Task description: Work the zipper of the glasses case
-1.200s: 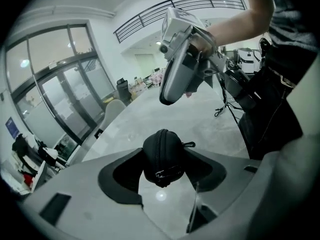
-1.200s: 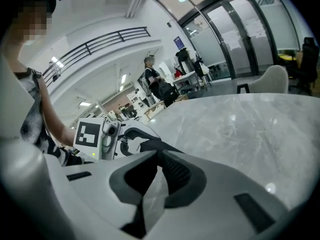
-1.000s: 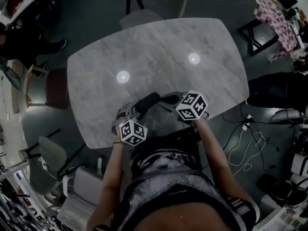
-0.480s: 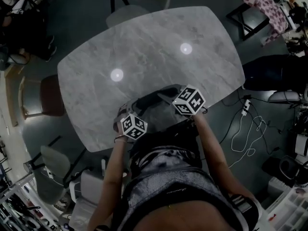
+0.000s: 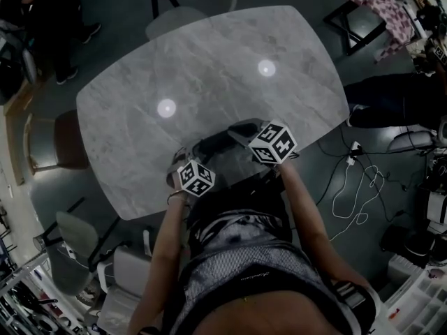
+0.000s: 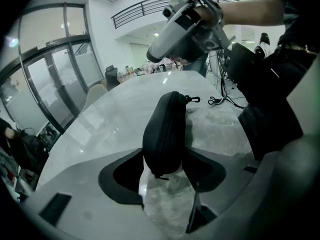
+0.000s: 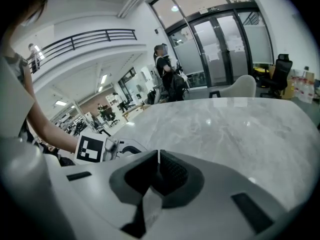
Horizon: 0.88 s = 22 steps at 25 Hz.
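The black glasses case stands on its edge on the marble table, zipper seam facing me, with a pull at its far end. My left gripper is shut on the case's near end, a pad against each side. In the head view the case lies just ahead of the left gripper, near the table's front edge. My right gripper hangs above and beyond the case's far end. Its jaws are shut with nothing between them; in the head view the right gripper sits beside the case.
The pale marble table stretches ahead with two lamp reflections. Chairs stand around it, one brown at the left. Cables lie on the floor at the right. A person stands far off near glass doors.
My left gripper has sunk and moved forward at the case's near end. The right gripper has drifted a little sideways above the case. Neither pair of jaws has changed.
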Tool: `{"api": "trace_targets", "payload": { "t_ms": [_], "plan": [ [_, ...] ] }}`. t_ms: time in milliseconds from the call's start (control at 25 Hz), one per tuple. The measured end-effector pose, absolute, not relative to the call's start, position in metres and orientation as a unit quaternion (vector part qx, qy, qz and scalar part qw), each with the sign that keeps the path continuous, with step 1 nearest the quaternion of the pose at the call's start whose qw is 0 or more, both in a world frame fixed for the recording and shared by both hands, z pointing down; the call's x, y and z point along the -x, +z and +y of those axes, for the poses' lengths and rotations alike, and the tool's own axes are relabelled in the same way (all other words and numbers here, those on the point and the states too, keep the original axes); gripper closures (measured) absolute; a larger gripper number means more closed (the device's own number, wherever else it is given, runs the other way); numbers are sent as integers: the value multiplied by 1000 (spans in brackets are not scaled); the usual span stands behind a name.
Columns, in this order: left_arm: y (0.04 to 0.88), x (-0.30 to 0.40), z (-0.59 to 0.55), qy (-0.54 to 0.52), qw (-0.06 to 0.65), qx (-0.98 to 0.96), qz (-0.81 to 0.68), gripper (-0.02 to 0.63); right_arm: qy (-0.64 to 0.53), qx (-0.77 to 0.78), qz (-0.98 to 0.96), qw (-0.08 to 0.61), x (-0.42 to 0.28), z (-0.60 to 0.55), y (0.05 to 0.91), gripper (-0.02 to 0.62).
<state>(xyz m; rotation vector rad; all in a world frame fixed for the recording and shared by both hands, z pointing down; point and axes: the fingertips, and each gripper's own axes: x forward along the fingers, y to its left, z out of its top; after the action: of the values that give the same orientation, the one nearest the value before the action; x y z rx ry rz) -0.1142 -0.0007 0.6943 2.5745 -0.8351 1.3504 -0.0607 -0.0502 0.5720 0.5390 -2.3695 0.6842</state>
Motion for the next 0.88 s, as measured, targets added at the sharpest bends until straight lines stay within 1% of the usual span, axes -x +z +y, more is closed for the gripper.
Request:
{"api": "trace_targets", "payload": {
  "t_ms": [200, 360, 680, 880],
  "plan": [
    [696, 109, -5, 445, 70, -845, -290, 362, 266, -187, -897, 299, 50, -59, 571, 534],
    [696, 109, -6, 428, 102, -842, -311, 359, 264, -184, -898, 301, 45, -71, 571, 534],
    [676, 115, -16, 399, 125, -835, -357, 359, 266, -149, -895, 325, 51, -76, 584, 532],
    [676, 118, -22, 387, 141, -832, -372, 359, 267, -148, -894, 327, 56, -79, 592, 532]
  ]
}}
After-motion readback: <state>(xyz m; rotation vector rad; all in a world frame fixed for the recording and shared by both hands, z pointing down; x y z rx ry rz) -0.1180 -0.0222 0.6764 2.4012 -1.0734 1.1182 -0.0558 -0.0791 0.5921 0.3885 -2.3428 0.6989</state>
